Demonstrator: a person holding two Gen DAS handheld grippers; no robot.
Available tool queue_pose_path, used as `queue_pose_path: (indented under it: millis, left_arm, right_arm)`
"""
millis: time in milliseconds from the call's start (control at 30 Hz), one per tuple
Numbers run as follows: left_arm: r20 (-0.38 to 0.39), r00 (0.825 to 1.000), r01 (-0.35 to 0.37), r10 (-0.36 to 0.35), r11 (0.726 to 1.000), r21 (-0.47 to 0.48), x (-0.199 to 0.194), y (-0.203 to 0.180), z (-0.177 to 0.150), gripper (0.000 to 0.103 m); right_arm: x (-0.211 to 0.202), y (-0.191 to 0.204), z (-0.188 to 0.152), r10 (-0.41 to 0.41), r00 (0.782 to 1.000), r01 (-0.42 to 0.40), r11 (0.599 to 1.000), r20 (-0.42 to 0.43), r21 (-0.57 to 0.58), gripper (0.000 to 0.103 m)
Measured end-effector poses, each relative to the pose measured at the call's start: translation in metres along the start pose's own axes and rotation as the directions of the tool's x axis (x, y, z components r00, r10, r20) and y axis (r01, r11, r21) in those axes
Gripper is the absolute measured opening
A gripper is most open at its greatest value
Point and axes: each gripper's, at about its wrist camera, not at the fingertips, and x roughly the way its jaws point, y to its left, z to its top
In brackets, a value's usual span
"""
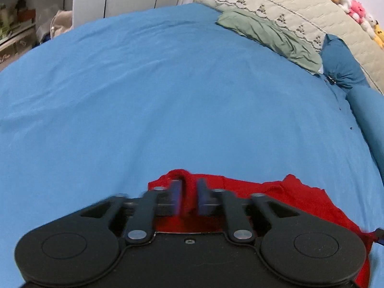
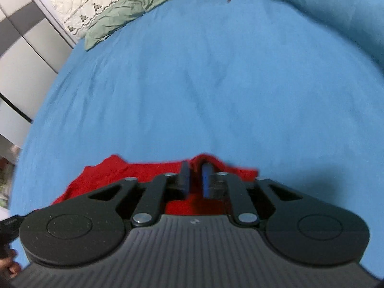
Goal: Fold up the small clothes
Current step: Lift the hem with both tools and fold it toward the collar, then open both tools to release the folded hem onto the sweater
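A small red garment (image 1: 283, 196) lies on the blue bedsheet (image 1: 168, 96) and is held at two corners. My left gripper (image 1: 189, 187) is shut on a bunched fold of the red garment at its left end; the cloth spreads to the right under the gripper body. In the right wrist view my right gripper (image 2: 195, 170) is shut on a fold of the same red garment (image 2: 115, 172) at its right end, with the cloth spreading left. Both views are a little blurred.
A green pillow (image 1: 271, 36) and a cream quilted headboard cover (image 1: 300, 7) lie at the bed's far side, with dark blue bedding (image 1: 343, 64) and plush toys (image 1: 352, 4) to the right. White wardrobe doors (image 2: 26, 55) stand past the bed's edge.
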Motion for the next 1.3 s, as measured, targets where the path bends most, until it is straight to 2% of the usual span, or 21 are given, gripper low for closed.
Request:
queue_pose_path:
  millis: [33,67,100,167,233,267,333,433,500,600,667,800,967,1067,1167,1300]
  left_arm:
    - [0.012,1.0,-0.002,0.002,1.0,0.017,-0.004,-0.001,-0.001,0.057]
    - [0.038,0.999,-0.011,0.009,0.998,0.054,-0.011,-0.006,-0.002,0.07]
    - [0.063,0.998,-0.022,0.016,0.995,0.099,-0.019,-0.013,-0.005,0.073]
    - [0.091,0.996,-0.02,0.0,0.977,0.214,-0.031,-0.025,-0.013,0.074]
    - [0.073,0.997,0.011,-0.035,0.949,0.316,-0.036,-0.037,-0.026,0.082]
    - [0.049,0.997,0.03,-0.051,0.932,0.361,-0.036,-0.041,-0.034,0.092]
    - [-0.019,0.998,0.056,-0.053,0.907,0.417,-0.026,-0.046,-0.051,0.092]
    - [-0.133,0.991,0.05,0.012,0.892,0.448,0.002,-0.046,-0.068,0.092]
    - [-0.126,0.992,0.043,0.019,0.878,0.476,0.006,-0.047,-0.071,0.093]
    - [-0.121,0.992,0.041,0.02,0.874,0.484,-0.001,-0.054,-0.062,0.091]
    - [-0.096,0.995,0.061,-0.016,0.868,0.493,-0.012,-0.057,-0.055,0.092]
    - [-0.055,0.997,0.08,-0.06,0.842,0.534,-0.031,-0.088,-0.036,0.092]
    - [-0.045,0.989,0.14,-0.139,0.824,0.55,-0.047,-0.132,-0.027,0.092]
    - [-0.084,0.982,0.187,-0.17,0.812,0.552,-0.045,-0.153,-0.037,0.092]
    - [-0.127,0.978,0.209,-0.166,0.794,0.571,-0.038,-0.165,-0.06,0.092]
    - [-0.192,0.969,0.241,-0.159,0.794,0.559,-0.029,-0.173,-0.092,0.092]
  right_arm:
    - [-0.002,0.002,0.0,-0.008,1.0,0.008,1.0,0.012,-0.024,0.084]
    - [-0.01,0.006,-0.004,-0.005,0.999,0.007,0.999,0.038,-0.049,0.09]
    - [-0.018,0.009,-0.008,0.007,0.998,-0.003,0.997,0.057,-0.073,0.094]
    - [-0.027,0.012,-0.018,0.044,0.998,-0.038,0.993,0.053,-0.114,0.094]
    - [-0.035,0.015,-0.033,0.078,0.996,-0.072,0.986,0.035,-0.154,0.094]
    - [-0.037,0.015,-0.041,0.089,0.996,-0.085,0.98,0.019,-0.18,0.094]
    - [-0.033,0.017,-0.061,0.075,0.997,-0.077,0.969,-0.018,-0.236,0.095]
    - [-0.005,0.018,-0.078,-0.002,0.996,-0.021,0.97,-0.094,-0.241,0.095]
    - [0.004,0.005,-0.085,-0.047,0.993,0.025,0.98,-0.108,-0.199,0.094]
    - [0.0,0.0,-0.083,-0.033,0.996,0.021,0.991,-0.089,-0.13,0.094]
    - [-0.01,-0.001,-0.076,-0.003,0.998,-0.002,0.995,-0.057,-0.102,0.094]
    - [-0.038,0.001,-0.069,0.019,1.0,-0.018,0.992,0.009,-0.124,0.095]
    - [-0.061,-0.005,-0.066,-0.003,0.999,0.009,0.993,0.046,-0.121,0.095]
    - [-0.06,-0.016,-0.069,-0.044,0.998,0.049,0.99,0.033,-0.136,0.096]
    - [-0.064,-0.029,-0.084,-0.077,0.997,0.077,0.986,0.006,-0.148,0.095]
    - [-0.069,-0.044,-0.105,-0.084,0.996,0.08,0.986,-0.022,-0.149,0.095]
